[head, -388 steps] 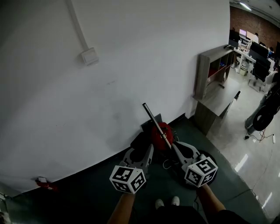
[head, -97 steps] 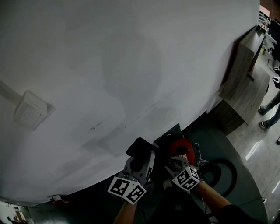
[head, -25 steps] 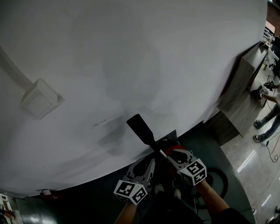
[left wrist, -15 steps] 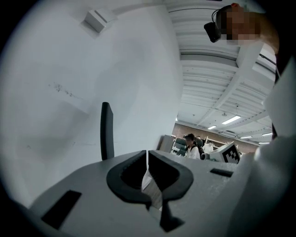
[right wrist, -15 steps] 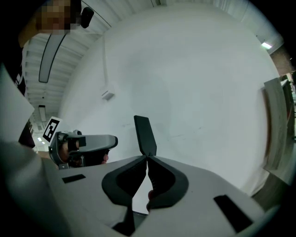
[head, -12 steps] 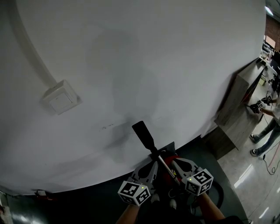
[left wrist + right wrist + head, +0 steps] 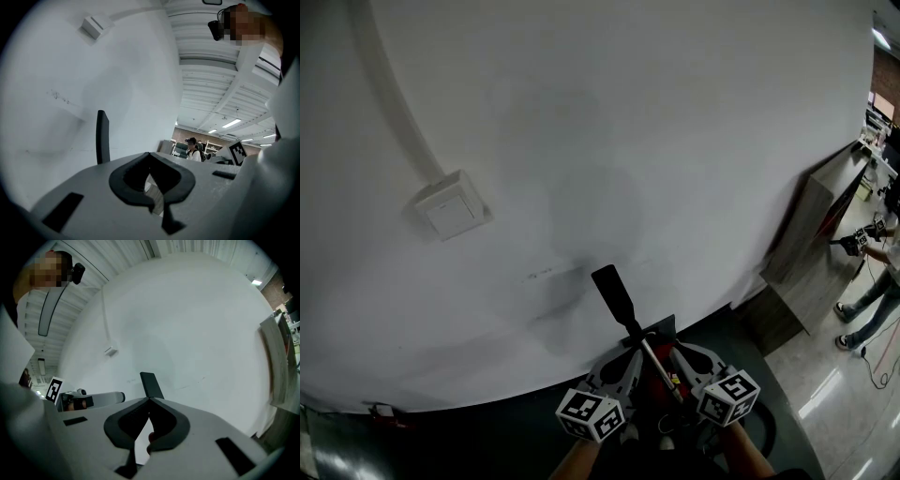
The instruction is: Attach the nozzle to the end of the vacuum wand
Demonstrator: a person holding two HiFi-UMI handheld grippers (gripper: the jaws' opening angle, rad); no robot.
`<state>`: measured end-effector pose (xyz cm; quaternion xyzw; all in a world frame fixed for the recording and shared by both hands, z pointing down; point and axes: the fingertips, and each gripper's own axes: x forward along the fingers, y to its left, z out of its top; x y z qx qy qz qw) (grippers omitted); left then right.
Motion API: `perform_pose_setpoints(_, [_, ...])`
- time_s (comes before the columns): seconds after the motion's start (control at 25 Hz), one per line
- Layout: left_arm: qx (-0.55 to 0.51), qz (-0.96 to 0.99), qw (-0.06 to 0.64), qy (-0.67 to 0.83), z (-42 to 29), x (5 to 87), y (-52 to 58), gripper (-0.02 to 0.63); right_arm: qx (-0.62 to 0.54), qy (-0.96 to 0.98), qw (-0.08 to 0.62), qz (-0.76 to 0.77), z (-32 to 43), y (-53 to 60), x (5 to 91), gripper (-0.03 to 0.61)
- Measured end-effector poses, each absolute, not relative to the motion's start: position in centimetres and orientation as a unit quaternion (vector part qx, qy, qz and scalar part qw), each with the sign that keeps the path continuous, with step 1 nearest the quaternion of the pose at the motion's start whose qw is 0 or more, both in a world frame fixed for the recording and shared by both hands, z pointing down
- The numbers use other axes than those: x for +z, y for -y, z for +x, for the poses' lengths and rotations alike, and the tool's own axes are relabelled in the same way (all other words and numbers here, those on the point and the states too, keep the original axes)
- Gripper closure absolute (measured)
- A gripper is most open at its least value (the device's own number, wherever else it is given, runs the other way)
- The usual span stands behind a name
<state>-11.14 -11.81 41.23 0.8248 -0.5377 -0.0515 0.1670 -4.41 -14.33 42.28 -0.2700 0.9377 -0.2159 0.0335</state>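
Note:
The silver vacuum wand (image 7: pixel 659 369) rises at a slant from the red vacuum body (image 7: pixel 666 360) by the wall. A flat black nozzle (image 7: pixel 613 293) sits on its top end. My left gripper (image 7: pixel 625 360) is just left of the wand and my right gripper (image 7: pixel 685 360) just right of it. Both are shut with nothing between their jaws. In the left gripper view the shut left gripper (image 7: pixel 150 154) has the nozzle (image 7: pixel 102 136) to its left. In the right gripper view the nozzle (image 7: pixel 150 385) stands just behind the shut right gripper (image 7: pixel 149 400).
A white wall fills most of the head view, with a switch box (image 7: pixel 450 208) and a conduit (image 7: pixel 387 94). A wooden cabinet (image 7: pixel 812 225) stands at the right, with a person (image 7: pixel 874 272) beyond it. A black hose (image 7: pixel 765 424) lies on the dark floor.
Both grippers have gone from open to shut and have risen a little beside the wand, the right one more. The wand with its nozzle stays leaning at the wall.

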Motion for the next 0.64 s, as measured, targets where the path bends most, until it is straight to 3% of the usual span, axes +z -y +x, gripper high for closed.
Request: perform_pose_setpoints(0.64, [-0.049, 0.826, 0.162, 0.537, -11.8, 41.1, 11.9, 0.609, -0.221, -0.939, 0.04, -0.262, -5.6, 14.1, 42.1, 0.561])
